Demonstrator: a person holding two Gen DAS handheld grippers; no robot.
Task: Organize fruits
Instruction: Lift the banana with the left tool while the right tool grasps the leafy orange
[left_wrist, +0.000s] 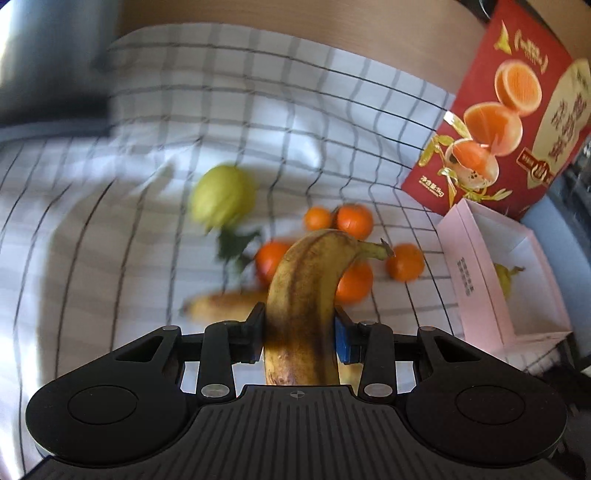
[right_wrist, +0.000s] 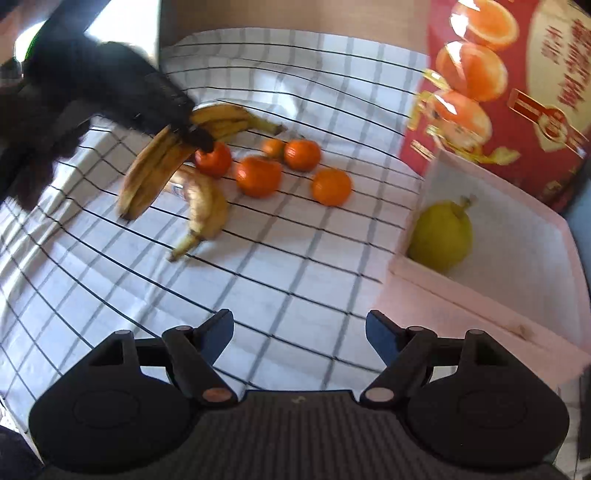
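My left gripper (left_wrist: 299, 332) is shut on a spotted yellow banana (left_wrist: 306, 295) and holds it above the checked cloth; the same gripper (right_wrist: 184, 136) and banana (right_wrist: 151, 173) show in the right wrist view. Another banana (right_wrist: 203, 206) lies on the cloth below it, and a banana bunch (right_wrist: 229, 118) lies behind. Several oranges (right_wrist: 258, 175) sit in a cluster on the cloth. A green lemon with leaves (left_wrist: 221, 195) lies left of them. A second lemon (right_wrist: 441, 236) sits inside the pink-white box (right_wrist: 517, 295). My right gripper (right_wrist: 299, 336) is open and empty above the cloth.
A red orange carton (left_wrist: 498, 110) stands behind the pink box (left_wrist: 476, 280) at the right. The checked cloth (left_wrist: 110, 258) covers the table, with a wooden edge (left_wrist: 295, 18) at the back and a dark blurred object (left_wrist: 48, 55) at far left.
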